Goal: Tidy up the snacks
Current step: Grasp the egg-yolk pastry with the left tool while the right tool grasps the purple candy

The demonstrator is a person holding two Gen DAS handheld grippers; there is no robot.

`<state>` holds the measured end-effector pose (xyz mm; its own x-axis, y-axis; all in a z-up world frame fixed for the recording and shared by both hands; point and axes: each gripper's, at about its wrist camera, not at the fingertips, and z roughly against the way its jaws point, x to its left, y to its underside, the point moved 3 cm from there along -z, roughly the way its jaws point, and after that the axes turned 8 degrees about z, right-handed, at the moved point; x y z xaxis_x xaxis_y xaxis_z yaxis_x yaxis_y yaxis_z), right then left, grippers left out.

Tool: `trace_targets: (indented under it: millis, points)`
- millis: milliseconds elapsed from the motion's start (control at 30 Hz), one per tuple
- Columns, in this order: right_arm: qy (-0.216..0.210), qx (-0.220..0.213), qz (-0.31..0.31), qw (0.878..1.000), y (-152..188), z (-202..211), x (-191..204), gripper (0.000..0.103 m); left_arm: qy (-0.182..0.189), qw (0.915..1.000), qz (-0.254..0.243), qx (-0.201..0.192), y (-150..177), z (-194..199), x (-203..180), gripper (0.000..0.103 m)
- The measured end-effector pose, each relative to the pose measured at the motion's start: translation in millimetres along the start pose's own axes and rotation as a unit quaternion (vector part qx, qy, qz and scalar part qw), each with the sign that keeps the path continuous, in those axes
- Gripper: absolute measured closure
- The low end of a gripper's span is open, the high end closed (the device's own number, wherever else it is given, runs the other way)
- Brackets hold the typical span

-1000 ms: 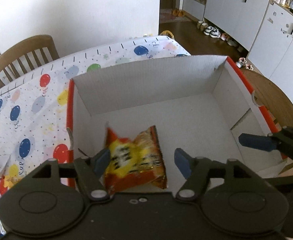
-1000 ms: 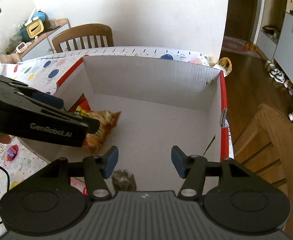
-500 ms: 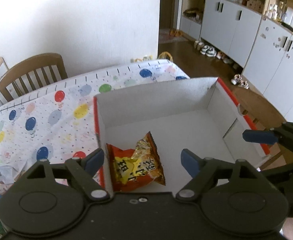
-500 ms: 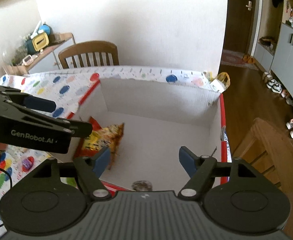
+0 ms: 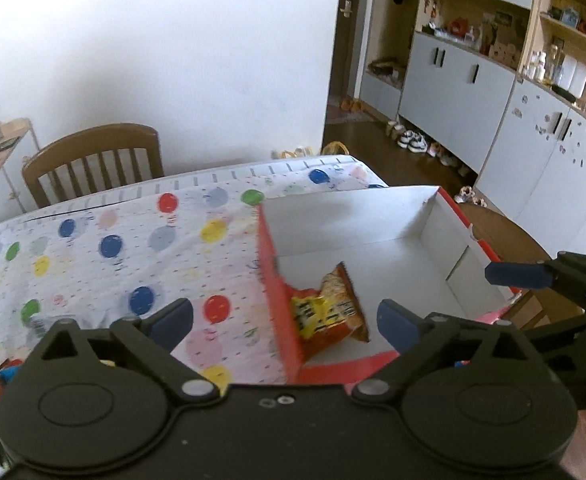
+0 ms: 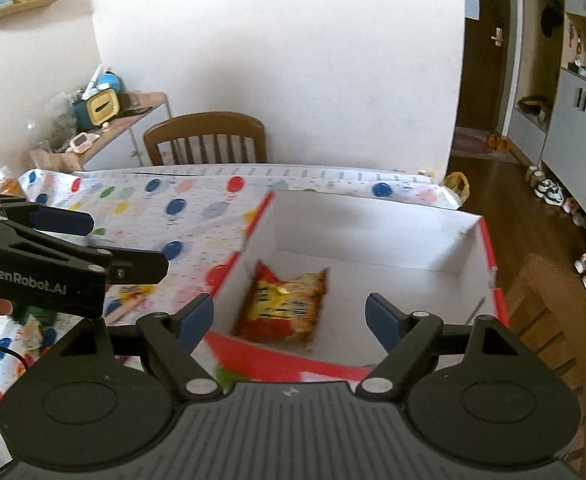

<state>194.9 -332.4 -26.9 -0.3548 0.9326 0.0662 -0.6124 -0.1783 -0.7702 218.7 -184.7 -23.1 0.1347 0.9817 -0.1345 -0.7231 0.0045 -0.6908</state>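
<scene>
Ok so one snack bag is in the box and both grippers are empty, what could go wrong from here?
The cardboard box seems to sit at the table's corner with a chair just beyond, so a nudge might slide it off. The ramen packet lies flat, hard against the left wall, so the next packets may pile on it. The remaining snacks lie under the left gripper, and the right gripper reaching across could bump it.

Table [image 5: 93, 264], balloon-print cloth; red-white box [image 6: 489, 256] on it, wrappers [image 6: 33, 328] at near-left.
</scene>
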Motion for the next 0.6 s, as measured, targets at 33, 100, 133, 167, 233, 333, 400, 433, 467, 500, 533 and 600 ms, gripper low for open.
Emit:
trace_targets:
  millis: [33,100,133,167,233,333,400,433,467,500,533,600]
  points:
    - [-0.003,-0.001,0.002,1.0,-0.3,1.6,9.4,0.02,0.0,1.0,0.002,-0.004,2.2,5.9,6.6,0.001]
    - [-0.009,-0.004,0.008,1.0,-0.9,4.7,27.0,0.02,-0.003,0.9999,0.008,-0.011,6.0,16.5,19.9,0.001]
    - [-0.013,-0.006,0.011,1.0,-1.7,6.0,36.4,0.02,-0.003,0.9998,0.01,-0.015,8.3,22.4,27.3,0.001]
    - [-0.016,-0.007,0.015,1.0,-2.6,6.7,46.0,0.02,-0.002,0.9998,0.011,-0.019,10.5,27.9,33.7,0.001]
    - [-0.021,-0.009,0.025,0.999,-3.3,8.0,65.7,0.02,-0.006,0.9995,0.016,-0.025,15.6,38.7,49.0,0.001]
    - [-0.029,-0.009,0.035,0.999,-5.0,7.1,92.1,0.02,-0.009,0.9991,0.027,-0.031,24.2,53.4,72.2,0.001]
    - [-0.033,-0.009,0.038,0.999,-5.4,5.3,106.3,0.02,-0.015,0.9987,0.033,-0.037,29.1,62.5,88.2,0.001]
    - [-0.035,-0.009,0.038,0.999,-5.7,3.7,113.7,0.02,-0.018,0.9984,0.037,-0.04,31.6,66.9,96.4,0.001]
    - [-0.036,-0.009,0.039,0.999,-5.3,2.2,120.3,0.02,-0.021,0.9981,0.04,-0.043,34.1,71.2,104.5,0.001]
    - [-0.037,-0.009,0.04,0.999,-6.1,-0.4,127.6,0.02,-0.024,0.9978,0.043,-0.044,35.8,74.3,112.0,0.001]
    - [-0.037,-0.008,0.039,0.999,-5.6,-1.8,132.4,0.02,-0.027,0.9975,0.047,-0.046,38.3,78.1,120.7,0.001]
    - [-0.041,-0.007,0.038,0.998,-6.0,-6.1,143.2,0.02,-0.037,0.9966,0.054,-0.05,44.3,84.5,137.8,0.001]
